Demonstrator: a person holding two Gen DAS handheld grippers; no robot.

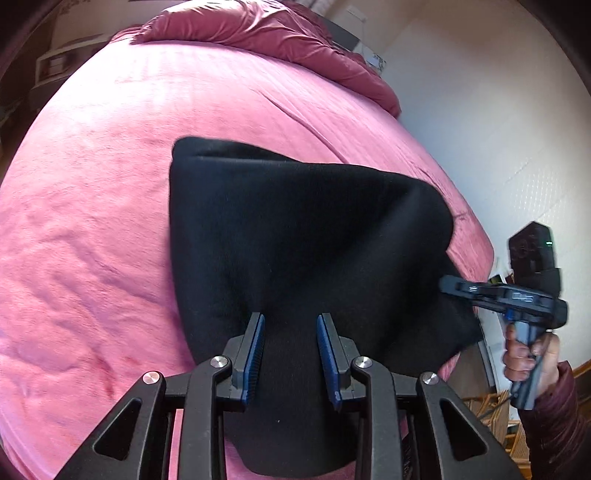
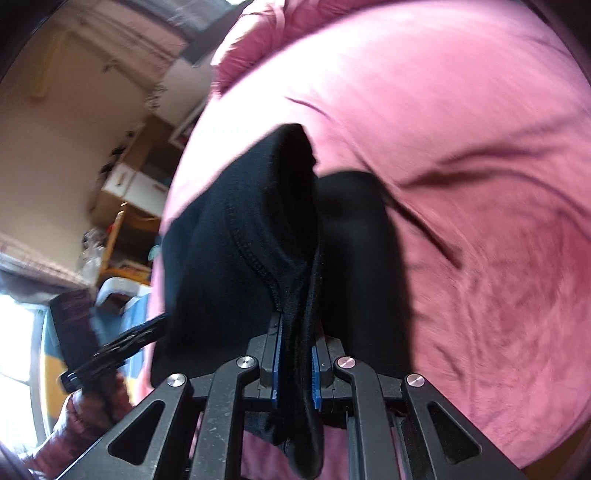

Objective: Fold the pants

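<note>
Pants (image 1: 306, 229) are black, lifted at the near end and draped down onto the pink bed (image 1: 92, 229), far end resting roughly mid-bed.

Right gripper (image 2: 295, 354): fingers nearly closed, clamped on a bunched edge of the pants with the hem seam running up from them. Grip looks solid.

Left gripper (image 1: 291, 354): fingers narrow but not closed. Fabric lies between and under them, and the blue pads look clear of the cloth on both sides. I'd read that as a loose hold at best, though I can't tell whether cloth is pinched lower down out of sight.

Risks:
- The left corner slips out mid-swing, so the fold lands skewed or collapses. Cause: the gap at the left fingers plus fast motion, shown by the blurred right view.
- The right side holds several layers bunched, so they may release unevenly and leave a lump.
- Uneven tension between the two hands would twist the fold line.

Room: plenty of bare bed left of and beyond the pants. Just right of the pants the bed edge is close, with floor and furniture past it, so fabric on that side could trail off. The rumpled duvet (image 1: 258, 33) sits well beyond the pants at the head end, out of the way.
</note>
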